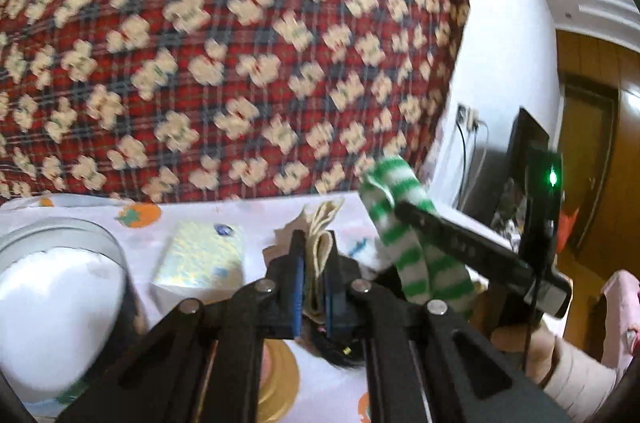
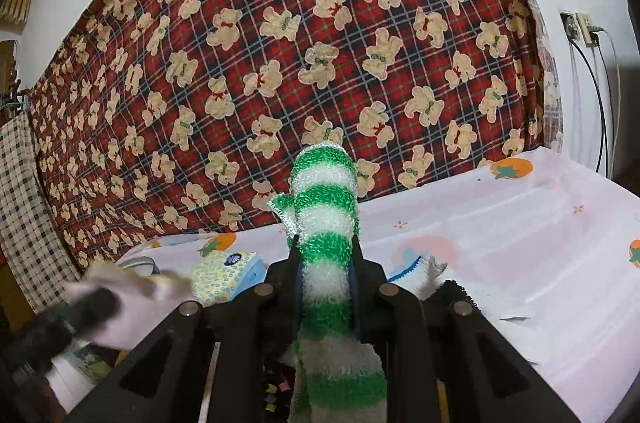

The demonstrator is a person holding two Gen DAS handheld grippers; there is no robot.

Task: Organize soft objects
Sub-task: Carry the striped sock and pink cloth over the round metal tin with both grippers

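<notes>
striped glove (image 2: 326, 219) upright, pinched by right gripper (image 2: 325, 287); left gripper (image 1: 314, 259) pinching folded cloth (image 1: 320, 239).

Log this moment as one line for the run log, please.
left gripper: jaws shut on folded beige cloth | right gripper: jaws shut on green-striped sock | table: tissue pack

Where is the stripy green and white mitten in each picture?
Left wrist view: the green and white mitten is right of centre, draped over the right hand-held gripper that pinches it.
Right wrist view: the mitten stands up in the middle, squeezed in that gripper.
Shared landmark: the yellow tissue pack on the table, left of the mitten in both views.
</notes>
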